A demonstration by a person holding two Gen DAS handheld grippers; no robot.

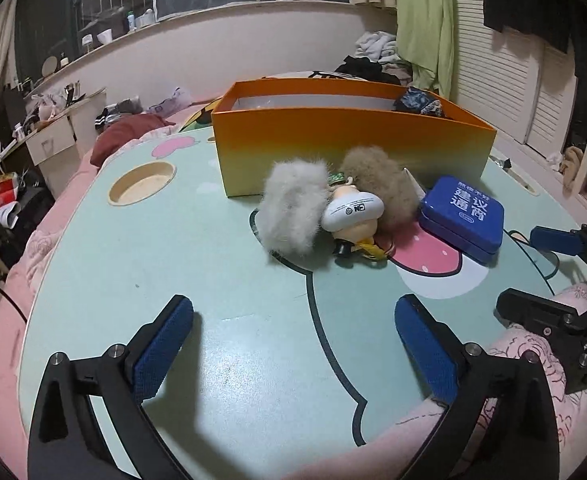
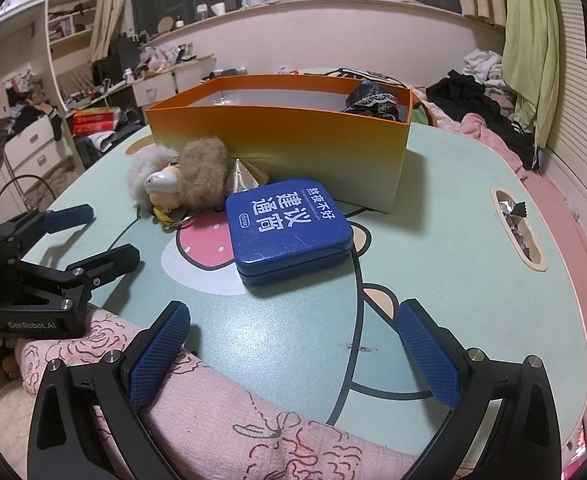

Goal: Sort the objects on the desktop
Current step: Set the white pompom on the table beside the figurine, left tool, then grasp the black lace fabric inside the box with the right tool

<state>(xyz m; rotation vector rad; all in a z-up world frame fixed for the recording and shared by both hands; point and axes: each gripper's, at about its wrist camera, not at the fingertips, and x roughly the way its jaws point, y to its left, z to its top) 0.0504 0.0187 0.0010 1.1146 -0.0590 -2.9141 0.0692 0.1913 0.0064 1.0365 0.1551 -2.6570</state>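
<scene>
Both tools held wide apart, nothing between the fingers: left gripper (image 1: 293, 344) low in the middle of its own view, over the bare mint-green table (image 1: 221, 288); right gripper (image 2: 293, 348) low in the middle of its own view, over the table edge and a pink flowered blanket (image 2: 221, 404); same left tool seen again at the left side of the right view, with white letters "GenRobot.AI" on its black body. In the middle of the right view, a blue tin (image 2: 289, 228), lid on, flat on the table, with big white Chinese writing "建议通宵" and a smaller line "熬夜不好" above it; same tin at the middle right of the left view. Just to its left, touching one another, a small doll keychain (image 1: 349, 216) with a white cap marked "NC", a grey fur ball (image 1: 293, 212) and a brown fur ball (image 1: 381, 188). Right behind them, an orange box (image 1: 349, 152), open on top, a dark cloth thing (image 2: 373, 98) in its far right corner.
</scene>
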